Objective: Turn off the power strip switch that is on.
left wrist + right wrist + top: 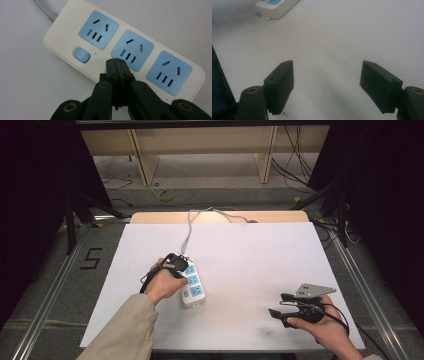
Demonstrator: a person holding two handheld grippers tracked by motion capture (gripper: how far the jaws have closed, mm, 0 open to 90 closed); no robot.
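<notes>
A white power strip point(193, 290) with three blue sockets lies left of centre on the white table sheet point(250, 255), its grey cable point(188, 232) running toward the far edge. My left gripper point(183, 265) sits over the strip's cable end. In the left gripper view my left gripper point(116, 63) is shut with nothing between its pads, tips over the strip point(65, 27) between the blue switch point(81, 54) and the middle socket point(132, 50); whether they touch I cannot tell. My right gripper point(279, 304) rests open near the front right, empty point(327, 82), with the strip's end point(277, 8) farther off.
The sheet's front edge point(225, 349) is close to both hands. A wooden table edge point(220, 216) shows behind the sheet. Beyond it, loose cables point(295, 167) lie on the floor near a wooden shelf point(145, 160). Black stands point(75, 215) flank the table.
</notes>
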